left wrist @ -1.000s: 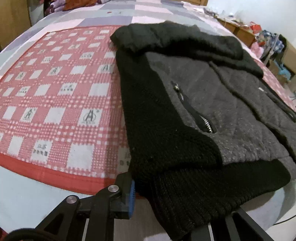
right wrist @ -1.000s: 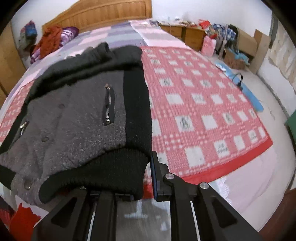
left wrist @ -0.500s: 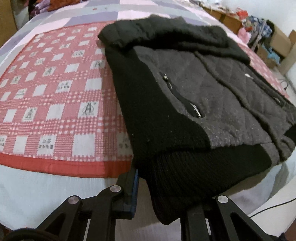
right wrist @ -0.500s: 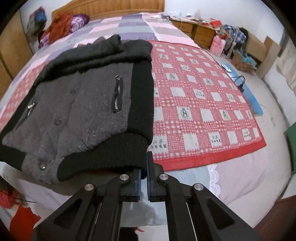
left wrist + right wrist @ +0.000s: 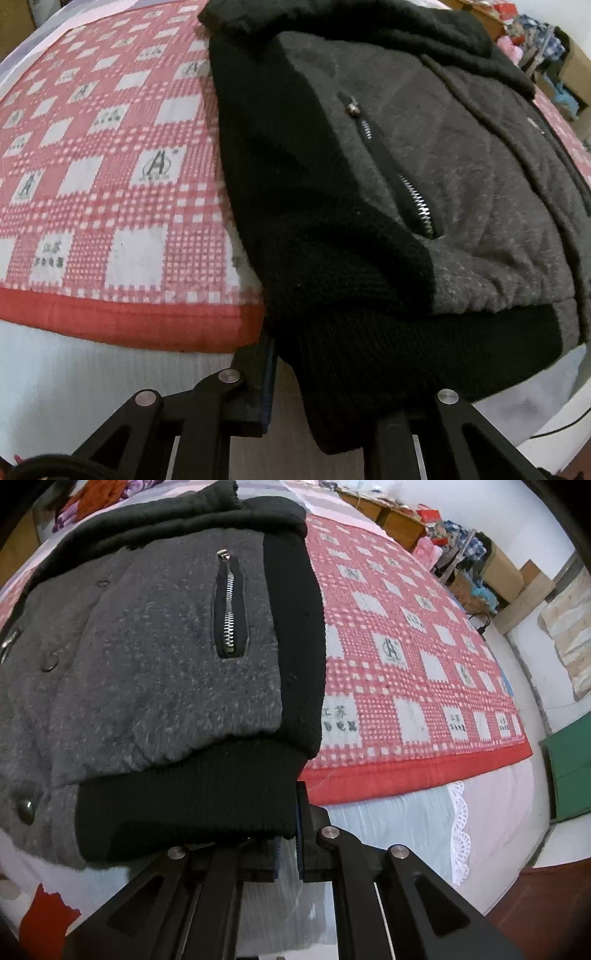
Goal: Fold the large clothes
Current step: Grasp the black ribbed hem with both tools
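Note:
A grey quilted jacket with black knit sleeves and a black ribbed hem lies folded on the bed, hem towards me. My left gripper has the hem's left corner between its fingers; its jaws are opening slightly, and the right finger is hidden under the cloth. In the right wrist view the jacket fills the left half. My right gripper is shut on the right corner of the ribbed hem, its pads nearly together.
A red checked bedspread covers the bed, with pale sheet at the near edge. Wooden cabinets, cardboard boxes and a green box stand right of the bed. A clothes pile lies far back.
Both grippers have sunk towards the bed's near edge, so the jacket looks larger. The right gripper, open around the hem a second ago, has shut on it.

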`<state>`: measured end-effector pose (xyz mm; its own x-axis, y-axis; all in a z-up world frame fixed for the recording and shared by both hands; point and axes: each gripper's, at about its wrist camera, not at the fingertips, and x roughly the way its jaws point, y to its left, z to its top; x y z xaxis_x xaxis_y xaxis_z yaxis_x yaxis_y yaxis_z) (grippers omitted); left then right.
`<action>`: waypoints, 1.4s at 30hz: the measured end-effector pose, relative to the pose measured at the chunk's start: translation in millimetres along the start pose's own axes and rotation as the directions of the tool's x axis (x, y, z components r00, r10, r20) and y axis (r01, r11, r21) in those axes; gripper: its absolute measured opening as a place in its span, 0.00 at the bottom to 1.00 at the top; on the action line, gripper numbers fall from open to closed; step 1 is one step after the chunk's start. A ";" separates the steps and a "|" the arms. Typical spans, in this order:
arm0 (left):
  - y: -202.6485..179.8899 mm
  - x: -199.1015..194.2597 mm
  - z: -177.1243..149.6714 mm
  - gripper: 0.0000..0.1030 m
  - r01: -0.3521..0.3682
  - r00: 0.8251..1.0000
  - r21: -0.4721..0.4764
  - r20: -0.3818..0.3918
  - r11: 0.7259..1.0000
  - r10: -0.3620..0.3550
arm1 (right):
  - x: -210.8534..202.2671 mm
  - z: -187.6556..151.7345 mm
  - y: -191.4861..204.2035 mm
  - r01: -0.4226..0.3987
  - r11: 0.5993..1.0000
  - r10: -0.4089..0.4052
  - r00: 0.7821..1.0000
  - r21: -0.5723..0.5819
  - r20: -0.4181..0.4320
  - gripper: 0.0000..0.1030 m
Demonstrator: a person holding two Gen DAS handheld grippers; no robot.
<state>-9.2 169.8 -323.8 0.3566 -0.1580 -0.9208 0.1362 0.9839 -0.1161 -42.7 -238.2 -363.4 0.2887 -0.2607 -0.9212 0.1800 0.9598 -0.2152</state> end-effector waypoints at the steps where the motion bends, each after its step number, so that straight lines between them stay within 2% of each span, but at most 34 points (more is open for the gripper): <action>1: -0.2 2.2 0.0 0.20 -0.007 1.000 -0.009 0.002 1.000 0.007 | 3.1 3.1 1.1 0.004 1.000 -0.004 1.000 0.012 0.008 0.06; 3: -0.4 5.7 0.0 0.23 -0.020 1.000 -0.025 0.004 1.000 0.020 | 6.5 7.5 1.5 0.034 0.999 -0.034 0.999 0.040 0.018 0.06; 4: -0.5 7.6 -0.4 0.24 -0.029 1.000 -0.034 0.001 0.999 0.029 | 5.2 6.6 0.4 0.035 0.998 -0.037 0.999 0.050 0.030 0.09; 5: -0.8 8.5 -0.9 0.24 -0.035 0.999 -0.043 -0.002 0.998 0.035 | 0.7 4.5 -3.2 0.057 0.997 -0.060 0.997 0.061 0.056 0.17; 6: -1.5 8.7 -1.1 0.24 -0.040 0.999 -0.048 -0.005 0.998 0.039 | -7.3 0.6 -13.6 0.100 0.988 -0.111 0.990 0.121 0.086 0.42; 7: -2.3 8.1 -1.0 0.24 -0.043 0.999 -0.047 -0.004 0.998 0.043 | -11.6 -1.0 -20.8 0.124 0.978 -0.142 0.985 0.166 0.099 0.61; 8: -2.6 8.2 -0.6 0.24 -0.044 0.999 -0.045 -0.004 0.998 0.044 | -18.5 -3.5 -28.5 0.158 0.964 -0.187 0.975 0.214 0.120 0.66; 9: -2.9 8.4 -0.5 0.24 -0.046 0.999 -0.044 -0.006 0.998 0.046 | -22.9 -4.6 -30.0 0.169 0.960 -0.204 0.968 0.224 0.144 0.68; 13: -3.3 10.5 0.0 0.24 -0.054 0.998 -0.051 -0.012 0.997 0.054 | -16.3 3.3 -7.0 0.161 0.983 -0.175 0.967 0.088 0.186 0.68; 15: -4.3 11.1 1.2 0.24 -0.060 0.998 -0.051 -0.013 0.997 0.059 | -12.6 9.7 -3.9 0.144 0.986 -0.158 0.965 0.079 0.208 0.68; 17: -5.0 12.0 1.4 0.24 -0.066 0.998 -0.044 -0.014 0.997 0.065 | 0.6 16.2 4.3 0.134 0.990 -0.138 0.971 0.032 0.195 0.68; 19: -4.8 12.2 1.4 0.26 -0.073 0.997 -0.045 -0.016 0.996 0.072 | 4.8 17.5 3.9 0.157 0.988 -0.156 0.966 0.012 0.205 0.67; 20: -4.7 12.4 1.8 0.26 -0.074 0.997 -0.049 -0.015 0.996 0.074 | 3.9 18.4 -6.5 0.203 0.977 -0.212 0.952 0.062 0.220 0.67; 21: -4.5 12.7 1.9 0.27 -0.074 0.997 -0.053 -0.014 0.996 0.073 | 5.2 18.3 -13.7 0.213 0.971 -0.231 0.950 0.106 0.211 0.67; 22: -5.1 13.4 1.8 0.27 -0.075 0.997 -0.056 -0.012 0.996 0.075 | 6.6 18.2 -24.8 0.200 0.961 -0.234 0.955 0.191 0.180 0.68; 23: -5.3 14.2 1.5 0.27 -0.079 0.997 -0.059 -0.011 0.995 0.079 | 7.3 17.5 -24.1 0.183 0.960 -0.221 0.961 0.213 0.168 0.67; 24: -5.1 15.5 1.3 0.27 -0.080 0.997 -0.065 -0.010 0.995 0.080 | 9.0 18.8 -19.2 0.174 0.964 -0.208 0.965 0.202 0.162 0.59; 25: -4.6 18.0 1.7 0.27 -0.079 0.997 -0.079 -0.013 0.994 0.078 | 9.6 22.3 -6.5 0.156 0.978 -0.179 0.967 0.138 0.179 0.42; 26: -4.0 19.8 2.8 0.26 -0.076 0.997 -0.089 -0.017 0.993 0.075 | 8.9 24.0 -1.3 0.131 0.985 -0.150 0.971 0.110 0.187 0.32; 28: -3.3 21.3 6.5 0.18 -0.057 0.998 -0.100 -0.020 0.993 0.055 | 11.8 33.1 2.5 0.086 0.993 -0.098 0.981 0.077 0.167 0.19; 32: 2.0 5.9 13.4 0.15 0.000 1.000 -0.124 0.002 0.992 0.001 | 4.8 40.4 -32.6 -0.026 0.984 0.001 0.990 0.175 0.139 0.15; 37: -0.1 -38.2 25.5 0.14 0.044 0.996 -0.086 0.080 0.995 -0.037 | -35.4 52.0 -41.9 -0.091 0.985 0.062 0.979 0.144 0.196 0.14; 42: 2.9 -70.3 34.5 0.14 0.072 0.987 -0.074 0.146 0.995 -0.061 | -73.4 60.7 -51.0 -0.134 0.978 0.094 0.968 0.159 0.235 0.13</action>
<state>-2.0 180.8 -246.5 0.4784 -0.2282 -0.8480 0.0933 0.9734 -0.2093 -16.0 -274.4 -265.2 0.5170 -0.1862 -0.8355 0.2867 0.9573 -0.0360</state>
